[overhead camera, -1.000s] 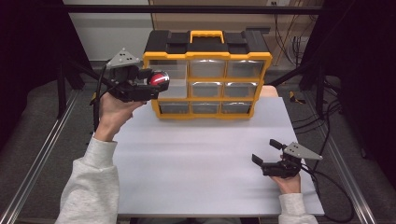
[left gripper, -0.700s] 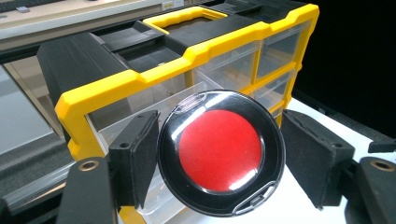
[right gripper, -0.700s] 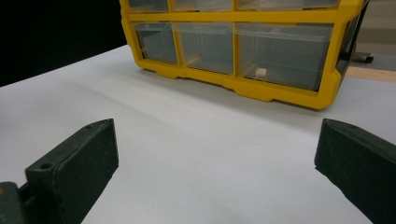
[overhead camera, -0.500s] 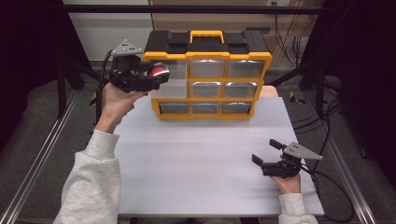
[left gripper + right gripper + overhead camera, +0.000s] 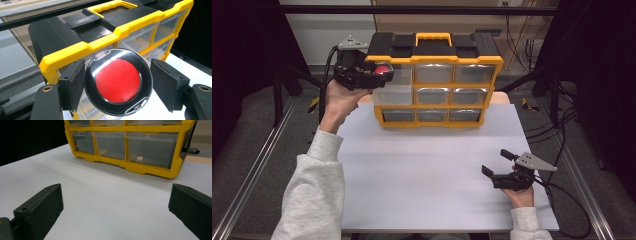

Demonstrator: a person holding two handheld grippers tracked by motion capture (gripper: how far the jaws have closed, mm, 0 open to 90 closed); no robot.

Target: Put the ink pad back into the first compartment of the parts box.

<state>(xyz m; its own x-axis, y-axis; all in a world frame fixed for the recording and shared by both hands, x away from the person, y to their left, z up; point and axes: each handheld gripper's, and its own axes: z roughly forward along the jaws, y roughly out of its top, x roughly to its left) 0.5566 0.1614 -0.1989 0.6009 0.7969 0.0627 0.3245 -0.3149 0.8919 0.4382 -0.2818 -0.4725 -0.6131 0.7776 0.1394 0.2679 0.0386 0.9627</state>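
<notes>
While the round black case with a red centre (image 5: 118, 81) sits pinched between the pads of the left gripper (image 5: 371, 76), just before the yellow drawer organizer's (image 5: 434, 60) top-left corner, the right gripper (image 5: 501, 165) rests spread wide.

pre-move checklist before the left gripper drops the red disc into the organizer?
1. Grip on the round red-and-black disc: ok, left gripper is shut on it, both pads at its rim.
2. Drawer open to receive: ok, the left middle drawer of the yellow organizer is pulled out.
3. Disc above that drawer: ok, it sits just over it in the high view.
4. Drawer free of contents: cannot tell.
5. Right gripper out of the way: ok, open, low over the white table, far from the organizer.
</notes>
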